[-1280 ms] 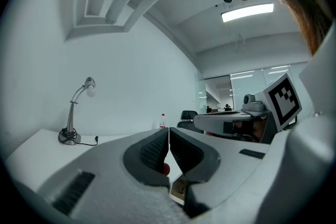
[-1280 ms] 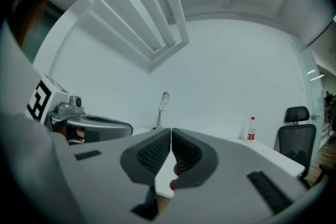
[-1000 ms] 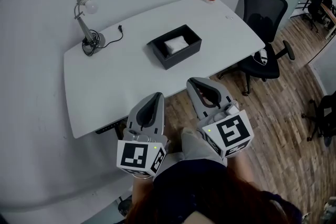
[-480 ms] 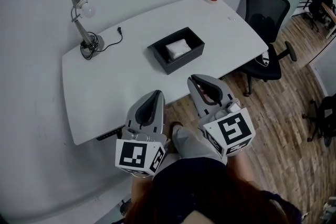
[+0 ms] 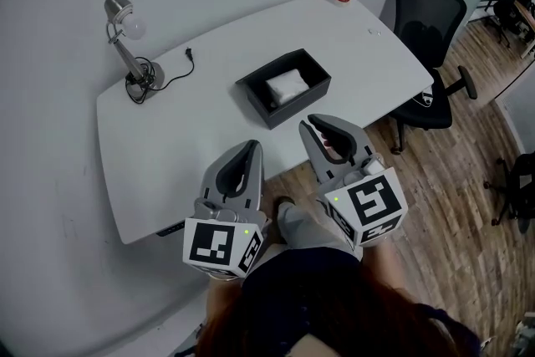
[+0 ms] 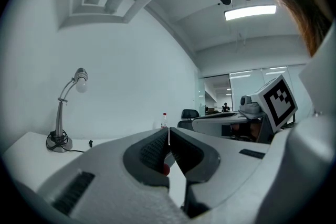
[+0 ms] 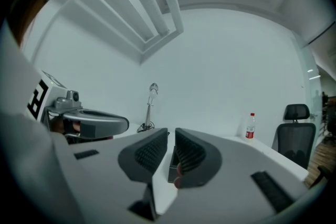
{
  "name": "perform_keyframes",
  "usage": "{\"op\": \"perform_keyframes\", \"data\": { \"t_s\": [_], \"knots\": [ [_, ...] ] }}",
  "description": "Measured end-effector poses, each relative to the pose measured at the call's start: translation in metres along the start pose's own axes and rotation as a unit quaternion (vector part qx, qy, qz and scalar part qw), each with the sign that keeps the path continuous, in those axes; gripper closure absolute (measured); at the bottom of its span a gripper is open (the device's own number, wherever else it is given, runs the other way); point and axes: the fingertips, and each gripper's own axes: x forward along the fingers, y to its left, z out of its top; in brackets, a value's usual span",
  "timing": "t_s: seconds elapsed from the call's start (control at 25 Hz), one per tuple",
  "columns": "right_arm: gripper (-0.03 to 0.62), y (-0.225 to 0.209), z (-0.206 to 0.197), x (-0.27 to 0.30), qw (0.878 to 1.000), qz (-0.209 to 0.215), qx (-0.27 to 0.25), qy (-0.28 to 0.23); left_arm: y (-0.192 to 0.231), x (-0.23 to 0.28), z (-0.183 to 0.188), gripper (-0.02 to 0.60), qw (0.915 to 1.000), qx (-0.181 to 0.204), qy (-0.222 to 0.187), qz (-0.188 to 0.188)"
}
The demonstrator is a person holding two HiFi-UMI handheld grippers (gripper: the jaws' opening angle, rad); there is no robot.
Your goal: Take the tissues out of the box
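Change over the last second is slight: in the head view the box [image 5: 299,107] sits a little closer to both grippers than it did, so the person seems to be stepping up to the table [image 5: 184,138], and the reach has not yet begun. The right gripper [image 5: 316,124] is just parting its jaws, a narrow gap with nothing between them, which reads as getting ready for a pick. The left gripper [image 5: 248,146] has its jaws pressed together and carries nothing. The tissues [image 5: 286,84] lie as a white wad inside the box, untouched. Both grippers hang short of the box, off its near side and beyond the table's edge, the right one nearer to it. In the right gripper view the box's dark wall [image 7: 172,165] shows through the jaw gap, so that gripper is aimed at it.
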Motion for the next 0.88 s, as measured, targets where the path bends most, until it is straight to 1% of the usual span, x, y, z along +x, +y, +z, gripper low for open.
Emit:
{"op": "perform_keyframes", "data": {
  "t_s": [0.56, 0.88],
  "knots": [
    [0.488, -0.028, -0.015, 0.051, 0.999, -0.006, 0.001, 0.031, 0.033, 0.040, -0.002, 0.555, 0.9999, -0.002, 0.010, -0.004],
    [0.433, -0.042, -0.032, 0.077, 0.998, 0.001, -0.009, 0.068, 0.043, 0.066, -0.005, 0.555, 0.9998, -0.008, 0.014, -0.010]
  ]
}}
